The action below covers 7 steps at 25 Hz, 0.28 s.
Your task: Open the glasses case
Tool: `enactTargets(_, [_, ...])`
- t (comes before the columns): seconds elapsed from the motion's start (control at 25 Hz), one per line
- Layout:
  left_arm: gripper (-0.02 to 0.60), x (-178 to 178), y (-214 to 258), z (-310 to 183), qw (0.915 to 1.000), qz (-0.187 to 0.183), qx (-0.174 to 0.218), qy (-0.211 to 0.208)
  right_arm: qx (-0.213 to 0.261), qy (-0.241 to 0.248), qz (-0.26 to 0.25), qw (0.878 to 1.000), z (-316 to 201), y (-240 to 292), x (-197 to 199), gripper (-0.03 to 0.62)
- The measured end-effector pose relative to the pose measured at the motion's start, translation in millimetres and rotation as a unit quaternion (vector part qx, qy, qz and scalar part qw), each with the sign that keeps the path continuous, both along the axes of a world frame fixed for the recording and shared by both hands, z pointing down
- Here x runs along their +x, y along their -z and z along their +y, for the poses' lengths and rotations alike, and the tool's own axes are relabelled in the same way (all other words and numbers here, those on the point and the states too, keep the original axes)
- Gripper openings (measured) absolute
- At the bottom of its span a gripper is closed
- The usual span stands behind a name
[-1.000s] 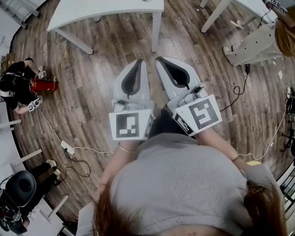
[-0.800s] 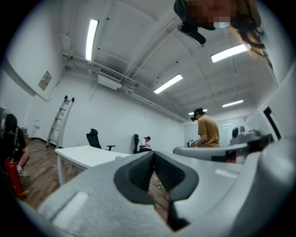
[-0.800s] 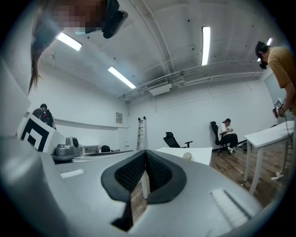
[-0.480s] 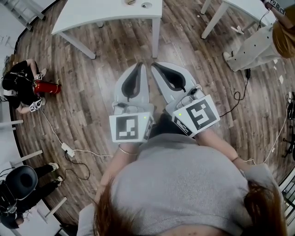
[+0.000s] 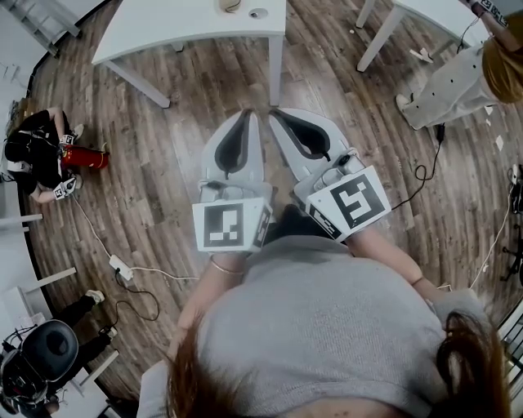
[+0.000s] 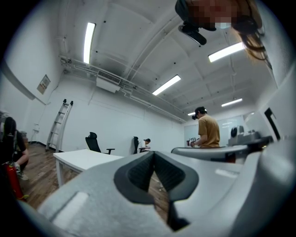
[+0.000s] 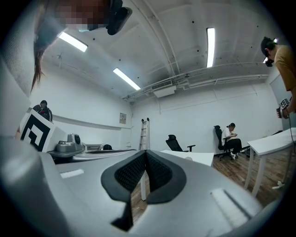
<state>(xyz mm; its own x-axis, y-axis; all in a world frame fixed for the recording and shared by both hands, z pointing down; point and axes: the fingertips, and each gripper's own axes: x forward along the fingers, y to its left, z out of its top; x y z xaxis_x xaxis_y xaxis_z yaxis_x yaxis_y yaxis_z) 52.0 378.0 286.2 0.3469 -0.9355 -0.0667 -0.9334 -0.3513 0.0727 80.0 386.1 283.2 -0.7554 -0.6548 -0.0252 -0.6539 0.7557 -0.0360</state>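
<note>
1. Grippers. The left gripper (image 5: 246, 113) and the right gripper (image 5: 274, 113) are held side by side, level, just in front of the person's grey-shirted torso (image 5: 319, 326). They point toward the far side of the room. Their tips lie near each other but apart. In the left gripper view the two dark ribbed pads meet at the tip, with nothing between them. The right gripper view shows the same: jaws fully together and empty. Neither gripper touches any object, and only wooden floor (image 5: 163, 188) lies below them.

2. Task object. A white table (image 5: 188, 28) stands far ahead of the grippers, well apart from them. Two small items rest near its right corner: a brownish item (image 5: 231, 5) and, just right of it, a round item (image 5: 258, 12). At this size it cannot be told whether either one is the glasses case.

3. Surroundings.
- Far right: a second white table (image 5: 409, 16), with a standing person in light trousers (image 5: 453, 77) beside it.
- Left: a person sits on the floor (image 5: 33, 155) next to a red fire extinguisher (image 5: 82, 155).
- Near left: a white power strip (image 5: 120, 264) with its cable lies on the floor, and nearer still stands a black office chair (image 5: 45, 351).
- Far wall, as seen in the left gripper view: a ladder (image 6: 59, 125) leans against it, and a seated person (image 6: 145, 144) is at a desk chair.
</note>
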Motion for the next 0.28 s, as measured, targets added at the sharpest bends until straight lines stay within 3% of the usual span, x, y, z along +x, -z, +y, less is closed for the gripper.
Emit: enactTargets(0.28, [0.002,1.0,2.8,-5.8,1.0,-0.003,0.002,0.001,0.003,-0.002,0.001,1.0,-8.4,2.7,2.1,0.005])
